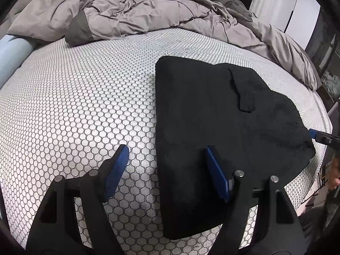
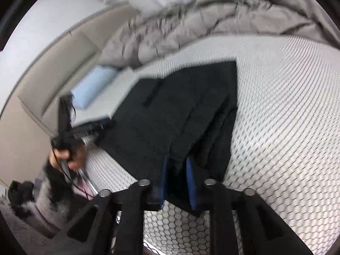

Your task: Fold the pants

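one folded black pants [image 1: 212, 127] between two grippers, one crumpled duvet [image 1: 148, 6].

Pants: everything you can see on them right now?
The pants are black, soft, slightly fuzzy fabric, folded into a thick stack of layers on the honeycomb-patterned mattress. A narrow strap or pocket flap lies on top. The left edge is a straight, rounded fold; the right edge is uneven. The left gripper stands open, straddling that left fold. The right gripper has cloth layers between its blue pads.
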`<state>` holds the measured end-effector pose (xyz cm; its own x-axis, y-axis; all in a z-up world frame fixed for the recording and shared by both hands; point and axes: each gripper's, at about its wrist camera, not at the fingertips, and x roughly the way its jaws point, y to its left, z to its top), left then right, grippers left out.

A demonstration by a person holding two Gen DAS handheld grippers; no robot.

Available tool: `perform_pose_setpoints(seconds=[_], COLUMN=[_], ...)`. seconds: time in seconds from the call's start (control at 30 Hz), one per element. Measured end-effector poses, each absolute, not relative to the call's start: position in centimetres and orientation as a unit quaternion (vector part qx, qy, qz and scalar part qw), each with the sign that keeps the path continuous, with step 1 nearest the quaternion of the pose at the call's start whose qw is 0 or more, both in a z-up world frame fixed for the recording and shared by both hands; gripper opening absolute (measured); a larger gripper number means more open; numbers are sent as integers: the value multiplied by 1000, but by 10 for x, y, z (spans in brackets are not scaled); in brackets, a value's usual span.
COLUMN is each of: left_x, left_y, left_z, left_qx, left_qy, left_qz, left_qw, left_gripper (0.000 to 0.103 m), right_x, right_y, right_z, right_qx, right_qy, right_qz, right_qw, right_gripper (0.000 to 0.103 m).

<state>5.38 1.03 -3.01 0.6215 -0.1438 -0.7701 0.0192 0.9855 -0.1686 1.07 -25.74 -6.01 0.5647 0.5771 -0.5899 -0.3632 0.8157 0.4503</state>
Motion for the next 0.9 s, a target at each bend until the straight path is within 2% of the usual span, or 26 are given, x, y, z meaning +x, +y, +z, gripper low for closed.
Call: perform_pose_setpoints(seconds=[0.03,0.07,0.23,0.3,0.37,0.43,0.5,0.6,0.77,0.9], left_x=[54,53,51,49,45,44,46,46,51,51], left_y=[11,11,15,15,14,14,15,18,18,17], left_z=[-32,-32,-36,-33,-29,-29,-32,-29,-31,-30], left_qx=[-73,-75,-82,-83,-77,-75,-81,-88,-89,-89], left_qy=[434,435,438,438,432,430,435,433,437,436], left_qz=[-46,-46,-44,-44,-44,-46,-45,-37,-38,-36], left_qw=[897,896,894,894,898,898,896,896,894,895], left_gripper=[71,71,71,71,71,71,71,71,71,71], right_x=[14,18,50,53,48,44,47,50,44,55], right_y=[-260,-260,-252,-249,-243,-244,-247,-242,-255,-268], right_z=[-64,-70,-97,-87,-72,-63,-71,-83,-77,-99], right_qx=[149,156,181,170,149,154,140,123,155,214], right_qy=[387,394,439,428,400,385,404,430,410,428], right_qz=[267,263,251,247,250,252,236,218,241,240], right_qw=[870,867,844,853,869,874,872,868,866,845], right_gripper=[45,48,48,44,21,18,19,24,38,37])
